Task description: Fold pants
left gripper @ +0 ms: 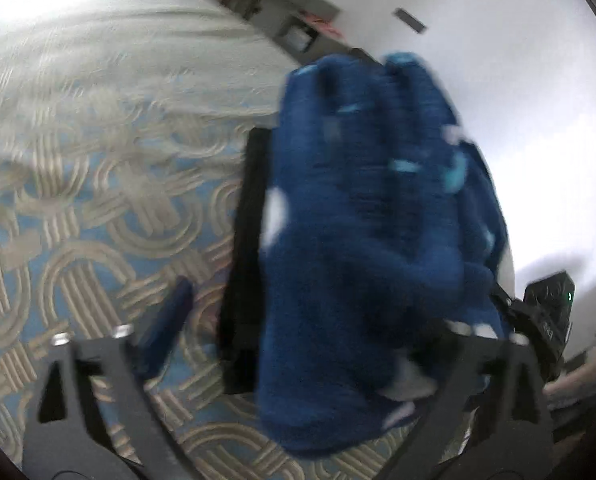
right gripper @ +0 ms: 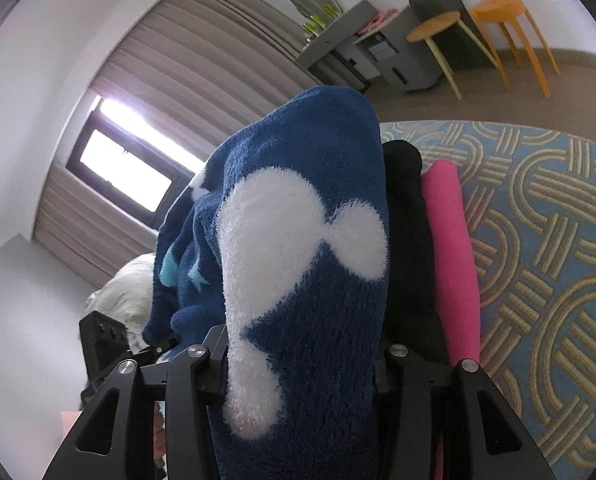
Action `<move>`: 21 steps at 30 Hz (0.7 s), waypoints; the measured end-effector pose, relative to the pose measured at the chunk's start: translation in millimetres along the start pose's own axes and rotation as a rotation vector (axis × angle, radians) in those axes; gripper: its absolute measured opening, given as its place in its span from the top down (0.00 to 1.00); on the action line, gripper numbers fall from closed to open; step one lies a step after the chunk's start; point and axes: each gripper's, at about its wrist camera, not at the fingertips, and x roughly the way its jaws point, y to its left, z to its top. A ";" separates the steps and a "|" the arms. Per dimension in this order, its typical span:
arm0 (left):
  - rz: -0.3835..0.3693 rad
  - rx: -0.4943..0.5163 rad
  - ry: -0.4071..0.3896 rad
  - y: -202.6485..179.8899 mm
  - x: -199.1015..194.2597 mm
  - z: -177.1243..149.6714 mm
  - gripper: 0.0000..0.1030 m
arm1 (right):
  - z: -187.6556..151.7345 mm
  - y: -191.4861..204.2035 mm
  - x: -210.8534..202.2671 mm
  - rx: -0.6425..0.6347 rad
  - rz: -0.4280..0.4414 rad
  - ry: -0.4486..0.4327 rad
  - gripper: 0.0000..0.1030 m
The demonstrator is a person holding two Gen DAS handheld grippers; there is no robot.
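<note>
Rug [right gripper: 545, 216] blue with tan woven loops; curtained window [right gripper: 126, 168] and stools [right gripper: 501, 20] behind. Left gripper [left gripper: 298, 320] spread wide, pads off the pants [left gripper: 369, 208]; right gripper [right gripper: 298, 360] clamped on them.

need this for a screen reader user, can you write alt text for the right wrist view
The right gripper is closed on thick blue fleece pants with a white pattern, which rise between its black fingers and fill the middle. Beside them lie a black garment and a pink one on a blue and beige patterned cover; curtains, a window and stools are behind.
</note>
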 end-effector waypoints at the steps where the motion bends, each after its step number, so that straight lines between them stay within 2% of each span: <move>1: -0.016 -0.029 0.011 2.5 -2.1 2.0 0.03 | 2.0 1.1 0.3 0.008 -0.002 0.005 0.55; 4: 0.039 0.043 -0.016 -18.4 -22.4 8.1 0.07 | 7.5 12.6 -1.2 0.034 -0.041 0.051 0.46; 7: 0.097 0.119 -0.085 -42.5 -51.0 14.6 0.08 | 19.4 27.1 -8.9 0.042 -0.158 0.081 0.31; 8: 0.100 0.135 -0.120 -49.8 -63.0 17.0 0.08 | 21.5 36.7 -15.8 0.023 -0.202 0.060 0.28; 10: 0.111 0.141 -0.203 -64.7 -88.1 24.4 0.08 | 25.1 58.3 -32.1 -0.034 -0.256 -0.012 0.26; 12: 0.122 0.165 -0.275 -83.8 -110.2 29.4 0.08 | 28.2 78.6 -46.6 -0.077 -0.285 -0.076 0.26; 14: 0.168 0.231 -0.322 -105.8 -122.1 31.8 0.08 | 30.9 96.9 -57.2 -0.103 -0.287 -0.137 0.26; 15: 0.199 0.286 -0.349 -120.8 -123.4 32.5 0.12 | 32.6 107.0 -61.3 -0.119 -0.278 -0.168 0.27; 16: 0.221 0.351 -0.375 -135.6 -122.9 29.9 0.35 | 35.5 111.5 -62.7 -0.139 -0.274 -0.186 0.29; 17: 0.247 0.382 -0.376 -144.6 -118.8 30.2 0.52 | 37.1 119.9 -61.0 -0.168 -0.287 -0.198 0.49; 18: 0.279 0.404 -0.357 -151.3 -111.3 30.8 0.80 | 40.1 128.8 -55.5 -0.194 -0.316 -0.202 0.76; 19: 0.275 0.409 -0.334 -156.0 -101.6 33.5 0.86 | 42.2 133.6 -49.8 -0.208 -0.333 -0.199 0.84; 21: 0.252 0.399 -0.332 -157.8 -87.6 38.4 0.86 | 41.8 137.3 -38.3 -0.218 -0.328 -0.189 0.86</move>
